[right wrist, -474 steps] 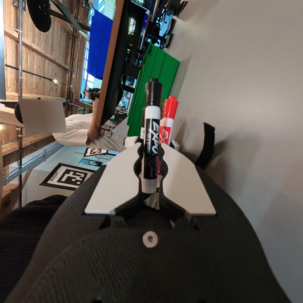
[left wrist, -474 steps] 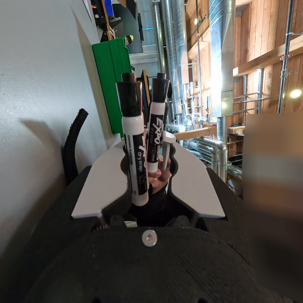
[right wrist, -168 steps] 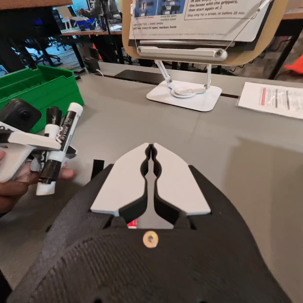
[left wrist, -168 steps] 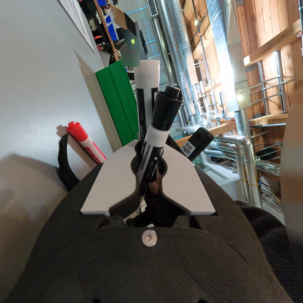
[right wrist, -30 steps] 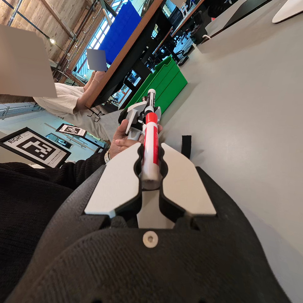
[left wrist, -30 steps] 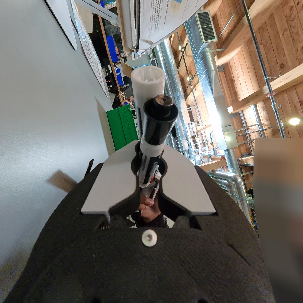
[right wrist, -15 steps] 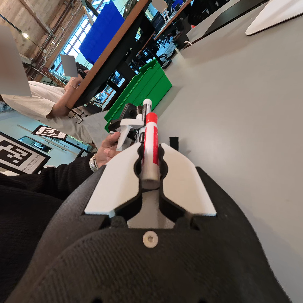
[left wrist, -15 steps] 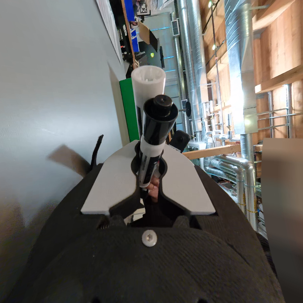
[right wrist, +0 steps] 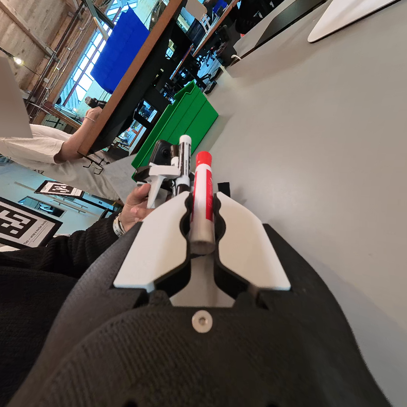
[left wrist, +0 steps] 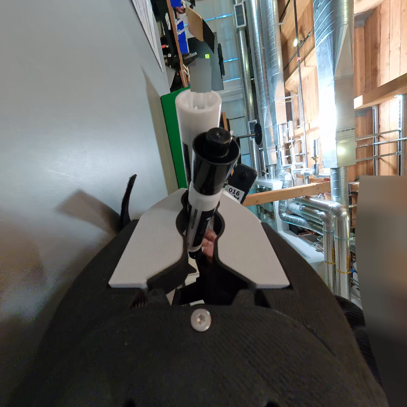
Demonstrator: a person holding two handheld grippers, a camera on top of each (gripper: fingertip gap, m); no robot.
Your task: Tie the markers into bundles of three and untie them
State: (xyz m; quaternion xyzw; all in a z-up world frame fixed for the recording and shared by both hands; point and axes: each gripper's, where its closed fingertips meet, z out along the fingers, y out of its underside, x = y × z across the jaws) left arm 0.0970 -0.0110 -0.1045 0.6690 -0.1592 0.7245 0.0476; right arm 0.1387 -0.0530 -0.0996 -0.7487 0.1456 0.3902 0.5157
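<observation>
Right gripper (right wrist: 202, 217) clamped on red marker (right wrist: 202, 189), axis straight ahead, roughly parallel to two black markers (left wrist: 206, 176) pinched in left gripper (left wrist: 199, 222) just ahead-left.

Both wide-angle views are bright and bent at the edges, with glare off the metal duct (left wrist: 343, 132) to the right of the left gripper (left wrist: 199, 218), a smeared shadow (motion blur) at its left, and daylit windows (right wrist: 88, 63) upper left of the right gripper (right wrist: 201, 211).
</observation>
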